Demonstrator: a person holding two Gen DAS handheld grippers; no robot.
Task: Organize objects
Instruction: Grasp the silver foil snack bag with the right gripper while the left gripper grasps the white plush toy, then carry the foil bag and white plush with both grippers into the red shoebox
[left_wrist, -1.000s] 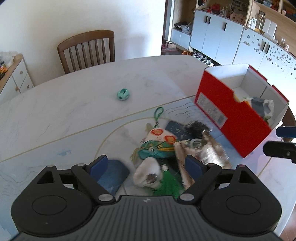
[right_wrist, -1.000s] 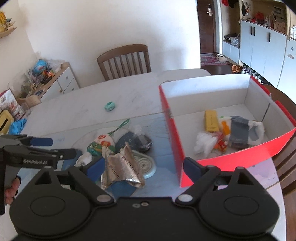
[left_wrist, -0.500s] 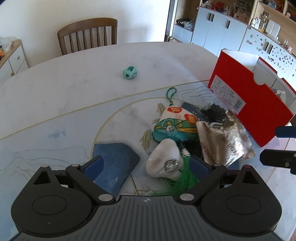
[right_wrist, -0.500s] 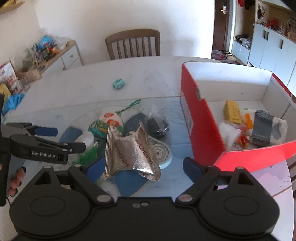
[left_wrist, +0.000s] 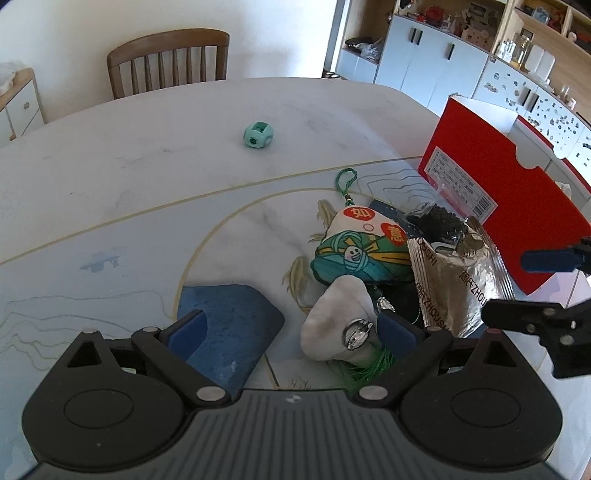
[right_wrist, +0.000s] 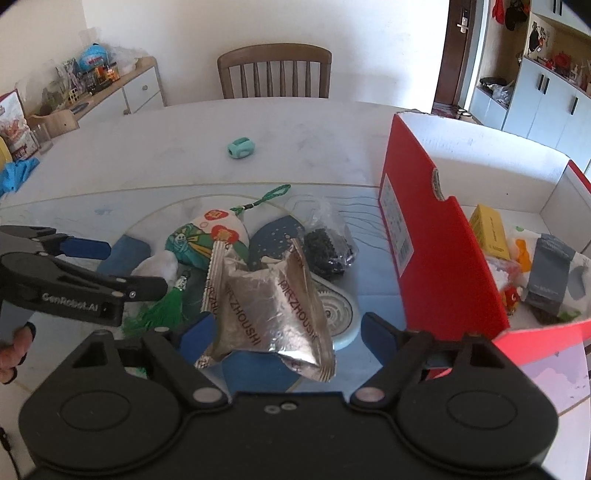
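Note:
A pile lies on the marble table: a crumpled silver foil bag, a colourful pouch on a green cord, a white pouch with a metal clasp, a green tassel and a bag of black beads. My left gripper is open, low over the table, with the white pouch just inside its right finger. My right gripper is closing, with the foil bag between its jaws. Only the left pad is near the foil. A small mint-green object sits alone farther back.
An open red cardboard box at the right holds a yellow carton, a grey packet and wrappers. A white round disc lies under the foil bag. A wooden chair and a cluttered sideboard stand beyond the table.
Both grippers have sunk closer to the pile. The left jaws have spread wider. The foil bag now lies between the right fingers, and the red box has slid towards the right edge.

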